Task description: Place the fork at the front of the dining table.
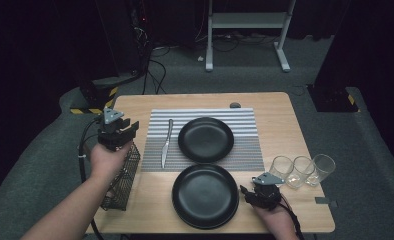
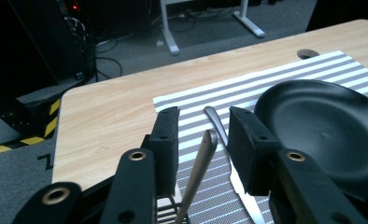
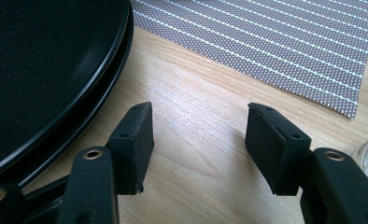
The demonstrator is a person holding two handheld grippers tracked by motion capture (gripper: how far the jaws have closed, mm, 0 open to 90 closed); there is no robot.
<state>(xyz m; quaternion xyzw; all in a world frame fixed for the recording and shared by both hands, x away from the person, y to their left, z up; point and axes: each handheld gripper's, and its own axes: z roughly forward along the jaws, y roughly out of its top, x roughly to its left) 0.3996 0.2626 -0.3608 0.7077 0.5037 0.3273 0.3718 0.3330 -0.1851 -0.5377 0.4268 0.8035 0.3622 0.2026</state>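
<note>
Metal handle (image 2: 198, 172) stands between the spread left gripper (image 2: 203, 140); right gripper (image 3: 198, 140) spread, empty.

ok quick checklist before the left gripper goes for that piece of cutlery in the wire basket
1. Left gripper open: ok, jaws stand apart.
2. Silver cutlery handle between the jaws: ok, it rises from the black wire basket, not yet clamped.
3. Which utensil it is: cannot tell, its working end is hidden.
4. Free spot on the grey striped placemat: ok, the silver table knife lies left of the black round plate.
5. Right gripper out of the way: ok, open, beside the near black plate.
</note>
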